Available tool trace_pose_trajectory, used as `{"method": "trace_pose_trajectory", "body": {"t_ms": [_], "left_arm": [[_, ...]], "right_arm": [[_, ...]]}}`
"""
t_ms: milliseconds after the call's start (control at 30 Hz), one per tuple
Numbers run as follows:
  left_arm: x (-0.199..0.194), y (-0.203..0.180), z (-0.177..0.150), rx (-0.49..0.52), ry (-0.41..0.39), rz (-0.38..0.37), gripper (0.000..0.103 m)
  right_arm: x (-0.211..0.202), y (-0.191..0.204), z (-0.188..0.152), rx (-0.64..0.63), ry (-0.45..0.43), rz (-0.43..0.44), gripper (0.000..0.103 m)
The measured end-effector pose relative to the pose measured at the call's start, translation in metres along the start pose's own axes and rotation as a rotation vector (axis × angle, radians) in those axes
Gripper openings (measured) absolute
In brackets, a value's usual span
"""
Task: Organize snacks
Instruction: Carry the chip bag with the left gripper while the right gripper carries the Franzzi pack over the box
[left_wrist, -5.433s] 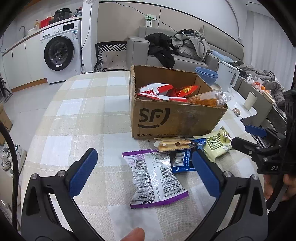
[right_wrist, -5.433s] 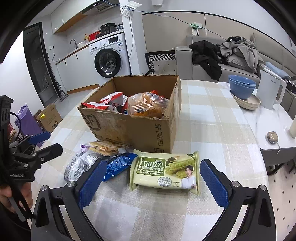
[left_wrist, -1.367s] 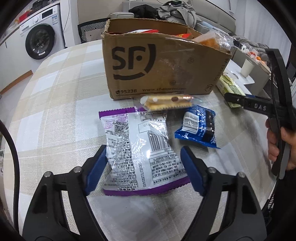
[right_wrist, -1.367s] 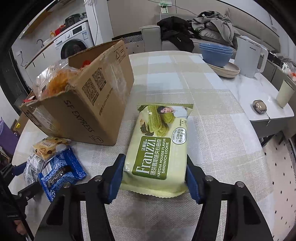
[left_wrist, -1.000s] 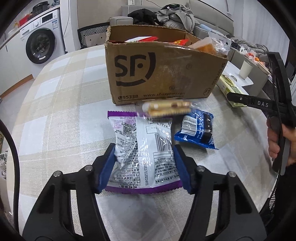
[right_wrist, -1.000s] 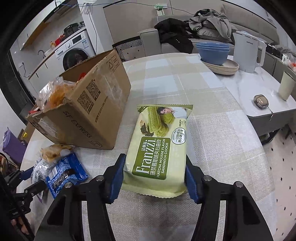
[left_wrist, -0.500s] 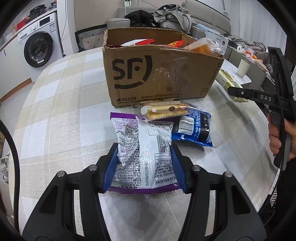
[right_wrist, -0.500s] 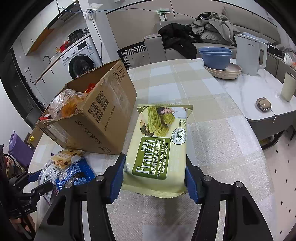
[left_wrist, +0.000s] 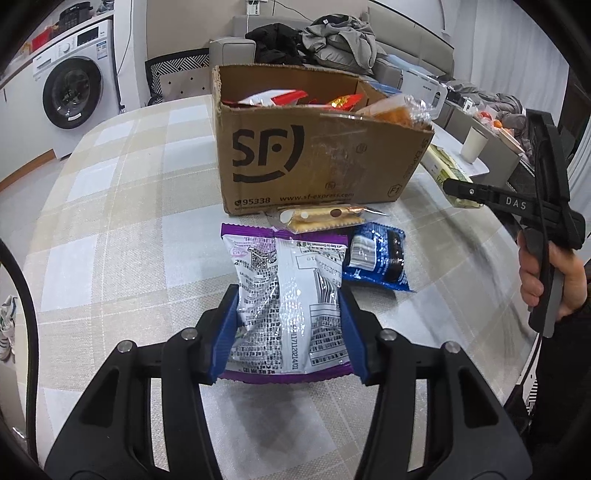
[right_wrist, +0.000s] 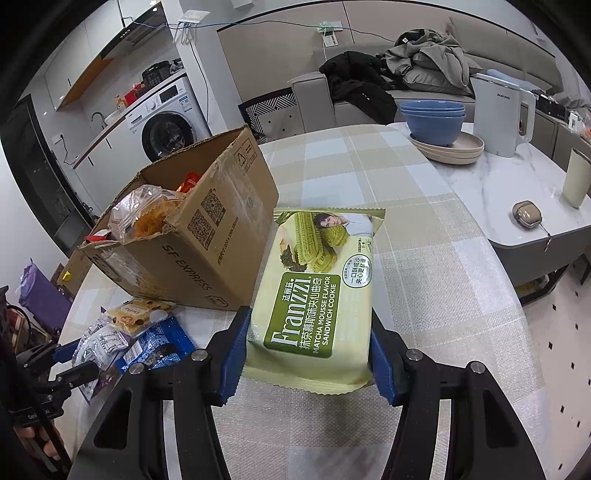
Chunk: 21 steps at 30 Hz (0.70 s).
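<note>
A: Where are the snacks just now?

B: The purple-edged silver bag (left_wrist: 288, 295) sits low in the middle of the left wrist view, its long axis running away from the camera toward the cardboard box (left_wrist: 314, 147). The left gripper (left_wrist: 288, 332) has it by the near end; the jaws have just been closing, and the foil is creased between the blue pads, so I'd call it clenched on the bag.

A: And the other hand?

B: The right gripper (right_wrist: 308, 354) grasps the green matcha cookie pack (right_wrist: 317, 295) across its near end, pads pressed on both long edges. That pack also points lengthwise away from the jaws, its far end up beside the right wall of the box.

A: Which is nearer the box?

B: As I judge it, the right one: in its view the box mouth lies to the upper left, just beside the pack. For the left, the box stands straight ahead, above the bag in the frame, with a cracker pack (left_wrist: 321, 218) and a blue packet (left_wrist: 376, 258) lying on the bench (left_wrist: 129, 221) between.

A: Poses?

B: Both grippers tilt forward and downward over the bench. The right hand (left_wrist: 554, 273) shows at the right edge of the left view.
</note>
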<state>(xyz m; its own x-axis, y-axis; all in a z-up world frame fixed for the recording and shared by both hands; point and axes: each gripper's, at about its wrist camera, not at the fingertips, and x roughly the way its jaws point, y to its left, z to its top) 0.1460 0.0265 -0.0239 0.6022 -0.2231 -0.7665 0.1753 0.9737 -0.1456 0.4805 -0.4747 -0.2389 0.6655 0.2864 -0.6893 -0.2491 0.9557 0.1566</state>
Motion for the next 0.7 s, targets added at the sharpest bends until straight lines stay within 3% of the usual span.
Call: {"method": "trace_pose_trajectory", "body": {"t_ms": [700], "left_arm": [[-0.047,-0.001,0.006,-0.027,-0.097,-0.05,0.049]], "right_arm": [[-0.028,0.004,0.008,-0.035,-0.086,0.042,0.059]]}}
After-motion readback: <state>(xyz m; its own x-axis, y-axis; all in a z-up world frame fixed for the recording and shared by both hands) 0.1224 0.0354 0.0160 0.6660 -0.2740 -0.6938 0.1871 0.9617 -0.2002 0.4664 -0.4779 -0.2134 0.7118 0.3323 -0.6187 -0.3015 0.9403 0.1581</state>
